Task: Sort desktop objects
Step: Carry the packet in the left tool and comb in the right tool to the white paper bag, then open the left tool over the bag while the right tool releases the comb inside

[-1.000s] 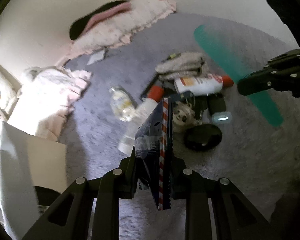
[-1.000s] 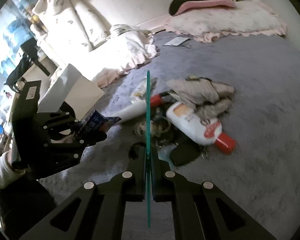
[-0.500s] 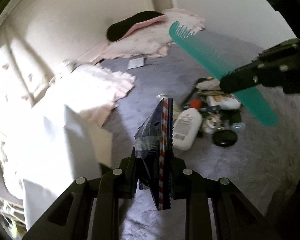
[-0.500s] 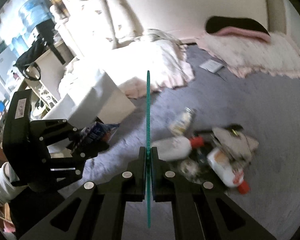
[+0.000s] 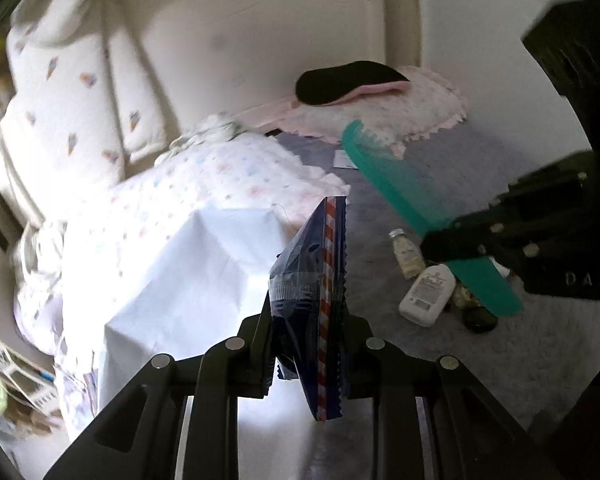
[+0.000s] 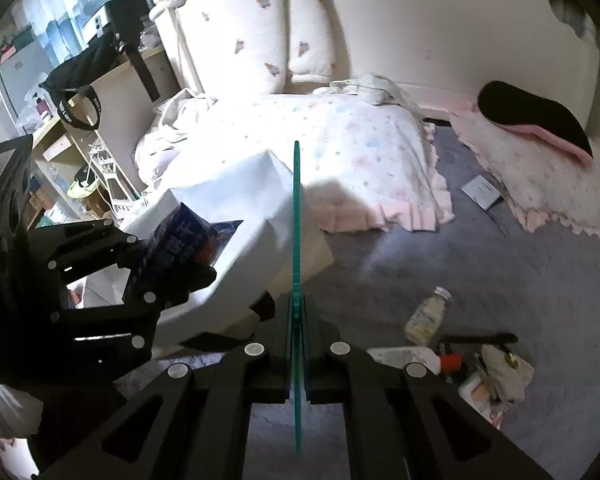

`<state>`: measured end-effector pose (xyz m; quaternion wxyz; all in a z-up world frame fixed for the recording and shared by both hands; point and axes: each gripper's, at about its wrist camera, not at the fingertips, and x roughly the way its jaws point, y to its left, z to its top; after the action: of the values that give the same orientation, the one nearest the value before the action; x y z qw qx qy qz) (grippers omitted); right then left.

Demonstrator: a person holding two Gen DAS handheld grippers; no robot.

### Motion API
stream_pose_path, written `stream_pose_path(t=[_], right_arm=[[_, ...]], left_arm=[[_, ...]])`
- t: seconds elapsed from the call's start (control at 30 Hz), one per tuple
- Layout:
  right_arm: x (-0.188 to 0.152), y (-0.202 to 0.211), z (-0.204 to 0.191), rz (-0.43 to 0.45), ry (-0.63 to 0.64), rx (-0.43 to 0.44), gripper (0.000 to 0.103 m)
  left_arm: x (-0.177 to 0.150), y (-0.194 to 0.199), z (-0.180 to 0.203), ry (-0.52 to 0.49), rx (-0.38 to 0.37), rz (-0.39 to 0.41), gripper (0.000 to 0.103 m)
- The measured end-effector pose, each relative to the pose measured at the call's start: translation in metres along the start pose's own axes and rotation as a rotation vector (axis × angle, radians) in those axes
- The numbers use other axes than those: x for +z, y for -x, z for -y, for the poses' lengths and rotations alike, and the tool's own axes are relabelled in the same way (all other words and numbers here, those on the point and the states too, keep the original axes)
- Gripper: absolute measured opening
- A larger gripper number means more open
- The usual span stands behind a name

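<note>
Both hand-held grippers, left (image 5: pixel 306 320) clamping a snack packet (image 5: pixel 314 280), right (image 6: pixel 296 320) a comb (image 6: pixel 296 240), have risen toward the white bag (image 5: pixel 188 272).

Black claw (image 5: pixel 306 344), silver screws, white sleeve (image 6: pixel 4 408)

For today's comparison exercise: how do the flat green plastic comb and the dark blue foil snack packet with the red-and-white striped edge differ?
The flat green plastic comb is thin, rigid and one colour; the dark blue foil snack packet is puffy, crinkled and printed. The comb sits in the right gripper, the packet in the left gripper. Shared: both are clamped and held up above the grey carpet.
</note>
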<state>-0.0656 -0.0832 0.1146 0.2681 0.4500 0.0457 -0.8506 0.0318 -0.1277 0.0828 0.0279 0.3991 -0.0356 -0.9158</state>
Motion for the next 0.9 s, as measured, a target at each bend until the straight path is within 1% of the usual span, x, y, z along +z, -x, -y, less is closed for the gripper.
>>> stream_pose_path(t=[0.1, 0.17, 0.2, 0.27, 0.4, 0.47, 0.53, 0.67, 0.7, 0.73, 0.77, 0.8, 0.83, 0.87, 0.9], right_arm=[[0.009, -0.012, -0.016, -0.026, 0.019, 0.023, 0.003], [0.014, -0.019, -0.02, -0.037, -0.017, 0.088, 0.003], [0.017, -0.021, -0.024, -0.039, -0.023, 0.099, 0.003], [0.023, -0.025, -0.033, -0.044, -0.011, 0.083, 0.003], [0.037, -0.036, -0.057, -0.063, 0.009, 0.121, 0.003], [0.045, -0.043, -0.072, -0.076, 0.04, 0.112, 0.003], [0.052, -0.049, -0.083, -0.08, 0.046, 0.123, 0.003], [0.065, -0.062, -0.102, -0.062, 0.07, 0.107, 0.003], [0.068, -0.07, -0.105, -0.061, 0.06, 0.108, 0.003], [0.069, -0.078, -0.106, -0.06, 0.051, 0.114, 0.003], [0.07, -0.083, -0.107, -0.059, 0.046, 0.115, 0.003], [0.068, -0.092, -0.107, -0.056, 0.029, 0.12, 0.003], [0.067, -0.098, -0.105, -0.059, 0.01, 0.137, 0.003], [0.064, -0.104, -0.104, -0.056, -0.009, 0.156, 0.003], [0.061, -0.109, -0.103, -0.049, -0.022, 0.175, 0.003]], left_arm=[[-0.007, -0.002, -0.026, 0.063, 0.0, -0.009, 0.024], [-0.013, -0.006, -0.042, 0.103, 0.001, -0.026, 0.024], [-0.018, -0.009, -0.053, 0.13, 0.004, -0.041, 0.024], [-0.023, -0.015, -0.067, 0.16, 0.017, -0.062, 0.024], [-0.033, -0.03, -0.099, 0.254, 0.009, -0.111, 0.024], [-0.039, -0.035, -0.108, 0.27, 0.021, -0.133, 0.024], [-0.045, -0.041, -0.112, 0.275, 0.03, -0.158, 0.024], [-0.053, -0.055, -0.122, 0.33, -0.033, -0.177, 0.024], [-0.053, -0.057, -0.123, 0.339, -0.038, -0.178, 0.027], [-0.053, -0.06, -0.124, 0.348, -0.038, -0.189, 0.032], [-0.052, -0.063, -0.124, 0.359, -0.031, -0.214, 0.055], [-0.053, -0.064, -0.125, 0.368, -0.003, -0.236, 0.08], [-0.054, -0.063, -0.126, 0.372, 0.031, -0.235, 0.088], [-0.054, -0.059, -0.126, 0.368, 0.052, -0.215, 0.091], [-0.054, -0.054, -0.126, 0.359, 0.062, -0.182, 0.091]])
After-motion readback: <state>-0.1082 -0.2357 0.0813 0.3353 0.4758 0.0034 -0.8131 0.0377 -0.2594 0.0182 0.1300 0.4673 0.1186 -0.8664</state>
